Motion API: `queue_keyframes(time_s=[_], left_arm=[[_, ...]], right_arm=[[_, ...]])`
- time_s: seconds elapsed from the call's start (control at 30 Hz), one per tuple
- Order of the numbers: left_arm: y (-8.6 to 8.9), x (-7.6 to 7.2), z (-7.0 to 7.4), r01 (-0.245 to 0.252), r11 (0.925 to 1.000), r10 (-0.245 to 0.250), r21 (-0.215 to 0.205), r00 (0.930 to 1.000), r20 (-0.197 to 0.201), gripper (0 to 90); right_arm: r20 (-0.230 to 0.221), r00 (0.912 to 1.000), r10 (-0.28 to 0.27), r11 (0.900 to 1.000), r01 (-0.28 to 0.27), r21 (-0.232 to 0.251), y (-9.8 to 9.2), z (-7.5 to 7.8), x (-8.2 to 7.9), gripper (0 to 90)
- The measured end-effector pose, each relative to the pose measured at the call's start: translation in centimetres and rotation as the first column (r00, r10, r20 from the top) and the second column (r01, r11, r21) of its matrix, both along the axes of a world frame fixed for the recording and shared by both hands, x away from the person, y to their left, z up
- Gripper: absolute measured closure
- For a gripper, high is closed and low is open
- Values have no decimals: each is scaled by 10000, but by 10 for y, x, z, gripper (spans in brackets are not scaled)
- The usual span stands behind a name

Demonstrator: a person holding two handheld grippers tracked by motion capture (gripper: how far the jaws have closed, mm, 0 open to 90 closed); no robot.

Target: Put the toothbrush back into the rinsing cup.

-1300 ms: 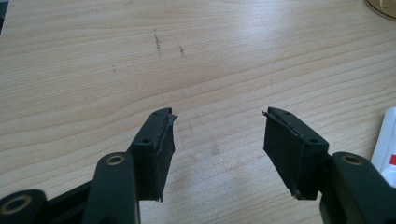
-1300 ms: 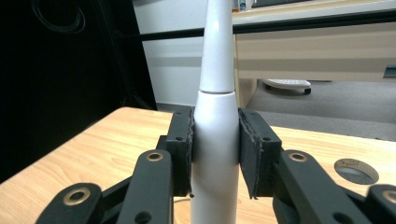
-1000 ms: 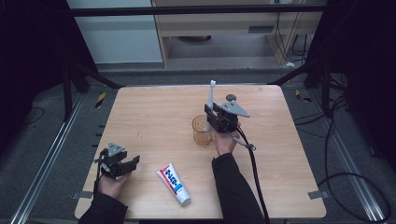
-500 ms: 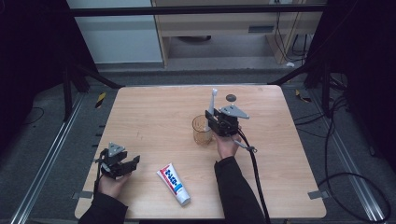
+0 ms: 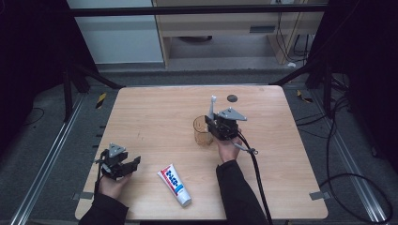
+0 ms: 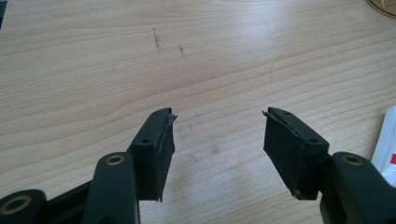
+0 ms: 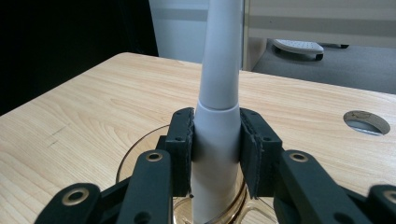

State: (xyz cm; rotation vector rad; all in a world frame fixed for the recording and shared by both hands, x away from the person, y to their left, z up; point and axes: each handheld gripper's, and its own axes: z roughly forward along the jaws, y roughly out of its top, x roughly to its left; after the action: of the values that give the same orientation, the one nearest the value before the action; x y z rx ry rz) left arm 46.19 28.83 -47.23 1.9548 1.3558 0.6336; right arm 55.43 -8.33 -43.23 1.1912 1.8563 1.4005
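My right gripper (image 5: 214,124) (image 7: 215,140) is shut on a white toothbrush handle (image 5: 212,107) (image 7: 218,88), which stands upright. Its lower end reaches down into an amber glass cup (image 5: 202,135) (image 7: 135,161) near the middle of the table. At the front left, my left gripper (image 5: 133,165) (image 6: 217,135) rests low over the wood, open, with nothing between its jaws. A white toothpaste tube (image 5: 174,180) (image 6: 388,140) with red and blue print lies flat on the table to the right of it.
The light wooden table (image 5: 155,112) has a round cable hole (image 5: 232,98) (image 7: 366,122) at the back right. The right gripper's black cable (image 5: 256,178) trails to the front edge. Dark frame rails and floor cables surround the table.
The right gripper has sunk a little with the toothbrush, bringing it lower into the cup. The left gripper has not moved.
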Motion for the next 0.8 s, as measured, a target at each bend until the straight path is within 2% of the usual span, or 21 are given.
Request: queue_keyframes(time_s=[0.27,0.8], left_arm=[[0,0,0,8,10000,-8,2,10000,-6,415],[0,0,0,7,10000,-7,-1,10000,-7,414]], right_arm=[[6,9998,185,9997,-185,-133,1,1,-3,660],[7,9995,306,9994,-306,-161,2,-1,-8,549]])
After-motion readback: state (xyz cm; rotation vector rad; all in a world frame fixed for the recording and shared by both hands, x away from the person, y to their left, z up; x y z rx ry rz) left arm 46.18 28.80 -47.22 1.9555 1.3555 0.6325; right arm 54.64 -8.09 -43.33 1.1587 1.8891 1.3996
